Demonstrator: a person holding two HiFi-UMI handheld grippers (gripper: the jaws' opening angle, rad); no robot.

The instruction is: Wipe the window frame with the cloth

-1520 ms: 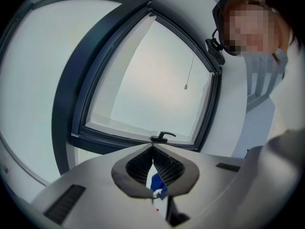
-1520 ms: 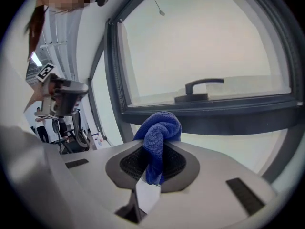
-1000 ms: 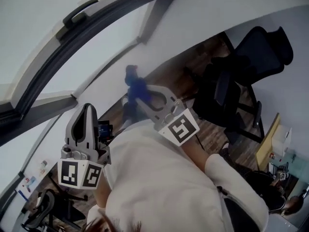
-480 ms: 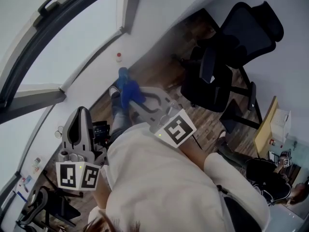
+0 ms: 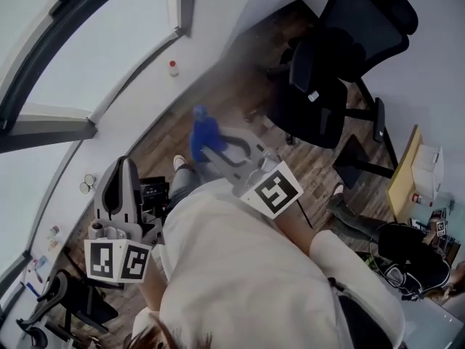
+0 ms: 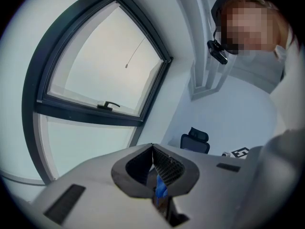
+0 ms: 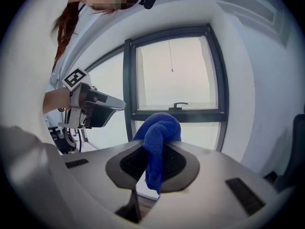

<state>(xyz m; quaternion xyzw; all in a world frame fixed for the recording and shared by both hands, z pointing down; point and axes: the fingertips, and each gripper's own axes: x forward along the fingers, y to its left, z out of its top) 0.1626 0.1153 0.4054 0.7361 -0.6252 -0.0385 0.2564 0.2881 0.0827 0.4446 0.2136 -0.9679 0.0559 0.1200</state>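
In the head view my right gripper (image 5: 208,145) is shut on a bunched blue cloth (image 5: 203,128), held out over the wooden floor, apart from the wall. The right gripper view shows the cloth (image 7: 159,132) bulging above the closed jaws, with the dark window frame (image 7: 177,115) and its handle (image 7: 180,105) further off. My left gripper (image 5: 127,164) stands upright at the lower left, shut and holding nothing. In the left gripper view the pads (image 6: 167,168) meet, and a blue sliver shows in the gap below them. The frame (image 5: 43,133) runs across the upper left.
A black office chair (image 5: 341,64) stands at the upper right. A small bottle (image 5: 173,67) and a pair of glasses (image 5: 87,184) lie on the white sill. Another chair (image 5: 51,304) is at the lower left. A desk edge (image 5: 407,187) is at the right.
The head view has swung, so the window frame slid up and left. The cloth in the right gripper now hangs over the floor rather than before the wall. The left gripper has barely shifted.
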